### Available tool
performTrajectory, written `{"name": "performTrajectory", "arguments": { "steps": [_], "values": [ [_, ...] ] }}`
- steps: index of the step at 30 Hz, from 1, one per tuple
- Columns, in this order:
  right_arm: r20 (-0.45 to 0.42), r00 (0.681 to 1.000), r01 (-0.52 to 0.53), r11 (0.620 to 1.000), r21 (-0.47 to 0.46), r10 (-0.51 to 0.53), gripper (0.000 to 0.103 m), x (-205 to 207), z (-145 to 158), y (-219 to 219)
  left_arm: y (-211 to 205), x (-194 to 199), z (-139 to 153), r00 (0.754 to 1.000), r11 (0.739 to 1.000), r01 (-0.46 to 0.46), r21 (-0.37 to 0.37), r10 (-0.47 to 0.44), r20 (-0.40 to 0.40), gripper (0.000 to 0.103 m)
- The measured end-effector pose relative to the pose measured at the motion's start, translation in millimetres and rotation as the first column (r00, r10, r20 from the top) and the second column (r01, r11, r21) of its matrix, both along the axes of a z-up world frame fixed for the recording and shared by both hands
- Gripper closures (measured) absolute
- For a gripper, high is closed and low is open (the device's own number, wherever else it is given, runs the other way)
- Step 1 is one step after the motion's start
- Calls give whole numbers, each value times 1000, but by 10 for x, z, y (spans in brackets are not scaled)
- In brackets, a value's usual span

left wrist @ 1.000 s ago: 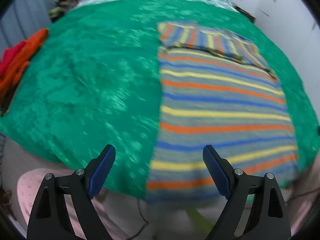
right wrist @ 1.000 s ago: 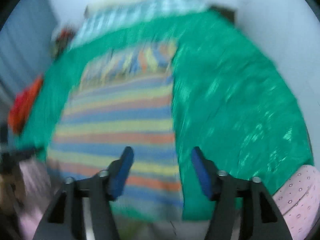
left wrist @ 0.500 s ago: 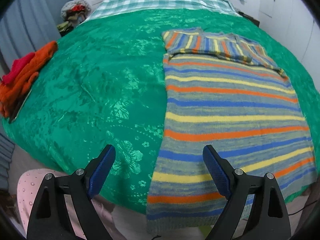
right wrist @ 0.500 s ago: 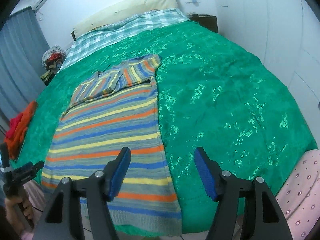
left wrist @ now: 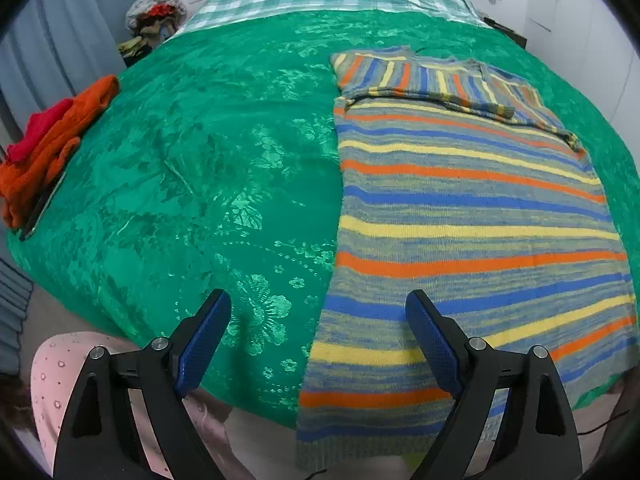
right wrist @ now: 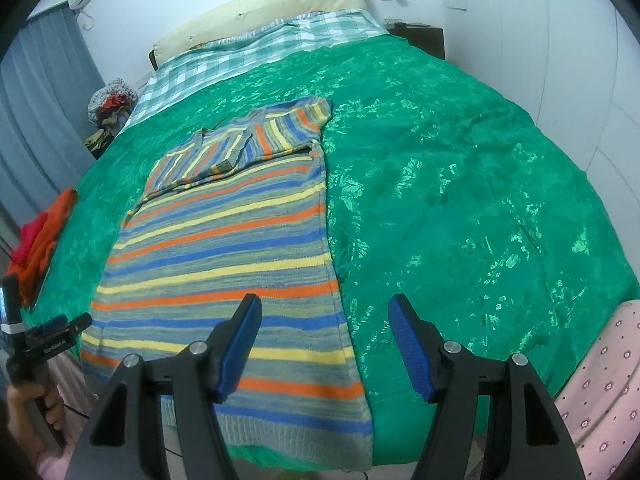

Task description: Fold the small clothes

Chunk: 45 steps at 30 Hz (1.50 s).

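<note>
Left wrist view: left gripper spread wide, nothing between its blue pads, hovering at the sweater's hem corner near the bed's foot. Sweater lies flat on the green bedspread, sleeves folded across its chest, hem hanging over the bedspread's edge. Orange clothes at the bedspread's far left edge. Right wrist view: right gripper also spread, empty, over the sweater's other hem corner.

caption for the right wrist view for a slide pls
Open right gripper above the hem of a striped sweater, sleeves folded in, on a green bedspread.
</note>
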State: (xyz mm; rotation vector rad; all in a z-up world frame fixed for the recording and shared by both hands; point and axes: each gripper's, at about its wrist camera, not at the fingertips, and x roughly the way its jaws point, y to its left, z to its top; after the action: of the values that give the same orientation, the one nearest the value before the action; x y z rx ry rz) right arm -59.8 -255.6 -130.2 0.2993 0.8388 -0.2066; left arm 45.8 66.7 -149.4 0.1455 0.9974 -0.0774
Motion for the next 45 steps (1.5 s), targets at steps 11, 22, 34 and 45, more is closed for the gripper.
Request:
{"name": "performTrajectory", "arguments": {
  "steps": [11,22,34,45],
  "values": [
    [-18,1000,-18,1000,-1,18,38,26,-49,72,-8,-5,-9,1000,1000,1,14,-1,2,13],
    [-23,1000,-18,1000,-2,17,38,30,-66,89,-23,-8,-19,1000,1000,10,27,-10,4,13],
    [-23,1000,-14,1000,-3,14,38,25,-66,103,-30,-8,-30,1000,999,12,31,-12,3,13],
    [-22,1000,-12,1000,-4,12,38,24,-61,105,-36,-10,-37,1000,999,12,34,-12,3,13]
  ]
}}
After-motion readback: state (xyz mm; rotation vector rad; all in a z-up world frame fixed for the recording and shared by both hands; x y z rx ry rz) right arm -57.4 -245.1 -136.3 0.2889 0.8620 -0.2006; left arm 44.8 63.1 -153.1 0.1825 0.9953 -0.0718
